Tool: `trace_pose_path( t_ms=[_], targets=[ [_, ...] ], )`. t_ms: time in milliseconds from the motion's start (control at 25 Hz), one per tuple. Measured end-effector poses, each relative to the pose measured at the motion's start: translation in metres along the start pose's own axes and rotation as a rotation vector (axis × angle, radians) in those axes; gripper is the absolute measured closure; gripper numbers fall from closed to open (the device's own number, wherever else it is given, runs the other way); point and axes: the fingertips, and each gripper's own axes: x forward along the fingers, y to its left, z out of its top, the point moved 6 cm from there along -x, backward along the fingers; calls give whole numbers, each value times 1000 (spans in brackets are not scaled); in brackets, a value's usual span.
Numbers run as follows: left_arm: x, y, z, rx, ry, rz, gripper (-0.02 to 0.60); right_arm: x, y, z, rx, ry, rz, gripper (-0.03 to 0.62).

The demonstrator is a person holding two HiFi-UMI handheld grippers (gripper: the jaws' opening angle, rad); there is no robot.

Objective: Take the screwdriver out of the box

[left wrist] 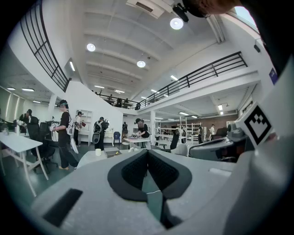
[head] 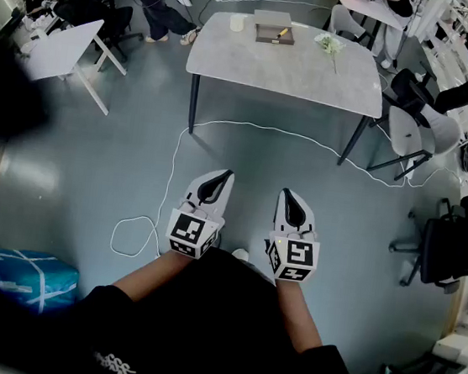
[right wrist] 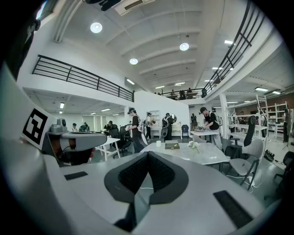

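Far across the floor, a dark open box (head: 274, 34) lies on the pale grey table (head: 299, 71), with the yellow-handled screwdriver (head: 282, 33) inside it. In the right gripper view the box (right wrist: 172, 146) and the screwdriver (right wrist: 175, 145) look small and distant. In the left gripper view the box (left wrist: 112, 153) is tiny. My left gripper (head: 229, 174) and right gripper (head: 287, 194) are held side by side close to my body, well short of the table. Both point toward it. The left gripper (left wrist: 147, 150) is shut and empty. So is the right gripper (right wrist: 147, 153).
On the table also stand a white cup (head: 237, 23), a flat lid (head: 273, 16) behind the box and a flower sprig (head: 329, 44). A white cable (head: 225, 125) loops over the floor before the table. Chairs (head: 414, 132) stand right; a blue-wrapped package (head: 20, 276) lies left.
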Motion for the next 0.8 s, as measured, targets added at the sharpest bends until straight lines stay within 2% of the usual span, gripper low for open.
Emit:
trace_pose_path(
  t_ms=[200,440,800],
  targets=[
    [-7,-8,-9,-3,2,28,566,-6,-7,-14,24,-11,6,582],
    [-11,7,-20,-23,28,52,565,-1,-4,-15,60,-28,19,582],
    [55,17,-27,-56,31,3,566,33,-47,-15,58,25,-38,582]
  ],
)
